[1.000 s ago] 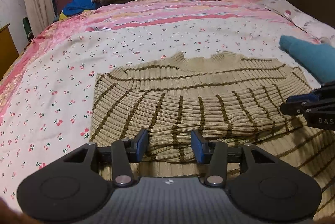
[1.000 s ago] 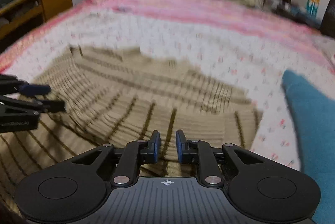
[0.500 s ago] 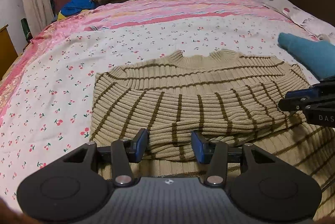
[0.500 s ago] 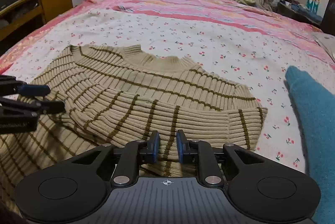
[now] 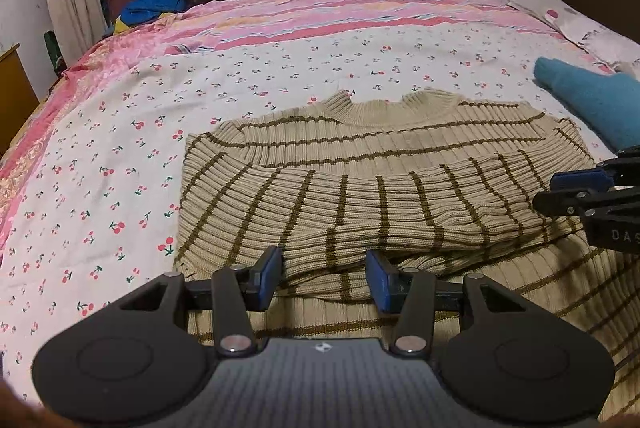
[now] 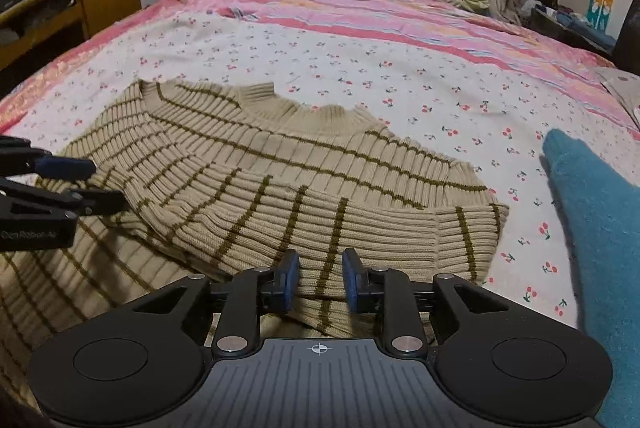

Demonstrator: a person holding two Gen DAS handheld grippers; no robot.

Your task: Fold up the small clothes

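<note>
Where the white cherry-print bedsheet point(image 5: 120, 156) meets the near edge of the bed, a beige ribbed knit sweater with thin brown stripes point(image 5: 360, 196) lies flat, neck band pointing away toward the pillows, both sleeves folded across the chest.

Left claw point(image 5: 324, 278): jaws spread, standing either side of the folded sleeve's near edge. Knit lies between the blue pads point(image 5: 268, 274), which do not appear to press it.

Sweater, handling: judged soft, limp and fairly light, thick enough to hold a fold without springing back. The ribbing looks grippy rather than slippery. It should stretch and sag if lifted by one point, so two matched holds are wanted. Best holds are probably the doubled edges: the hem corners nearest the claws, or the shoulder line for a fold toward the neck. A pinch ought to gather all layers, or the sleeve alone may slide off the body.

Right claw point(image 6: 318, 278): jaws opening, a narrower gap than the left. A striped sleeve cuff sits between the pads, seemingly being let go; contact at the pads is hard to judge.

Teal fuzzy knit garment point(image 6: 592, 228): on the sheet, just right of the sweater, apart from it.

Hidden or unclear:
- the hem and lower body run beneath both claw housings and out of frame;
- the layering beneath the sleeves cannot be read;
- the teal garment is cut off by the frame edge, its type undetermined;
- fisheye curvature distorts the outline.
</note>
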